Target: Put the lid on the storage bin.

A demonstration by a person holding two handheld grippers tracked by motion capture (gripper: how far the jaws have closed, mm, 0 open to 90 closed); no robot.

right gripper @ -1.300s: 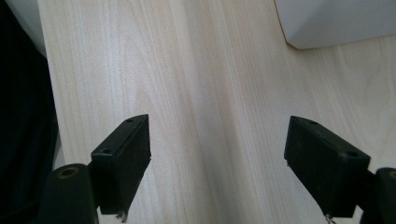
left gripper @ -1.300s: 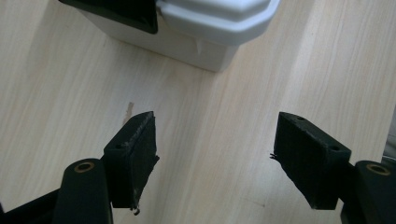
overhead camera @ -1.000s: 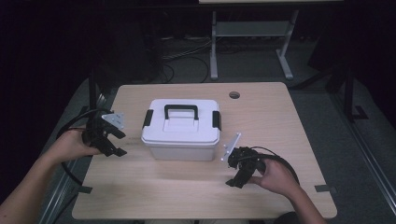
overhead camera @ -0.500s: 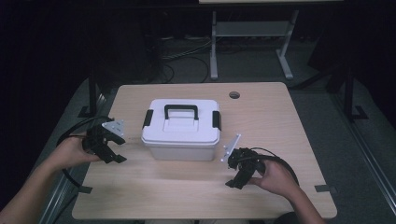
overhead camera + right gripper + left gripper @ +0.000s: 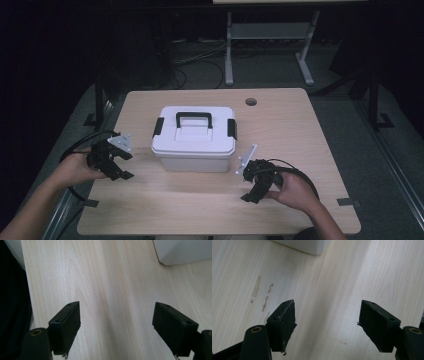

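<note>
Smooth white plastic box (image 5: pixel 194 142) on pale woodgrain table (image 5: pixel 300 130); both hand-held grippers (image 5: pixel 118 161) (image 5: pixel 248 186) gape empty.

No legible text, label, brand, number or sign is found in any view. The white plastic storage box with black handle and black latches (image 5: pixel 194 137) carries no readable marking on its lid or front wall. The pale wood-grain laminate table top (image 5: pixel 310 140) is unlettered; only faint smears are noted on it in the left gripper view.
</note>
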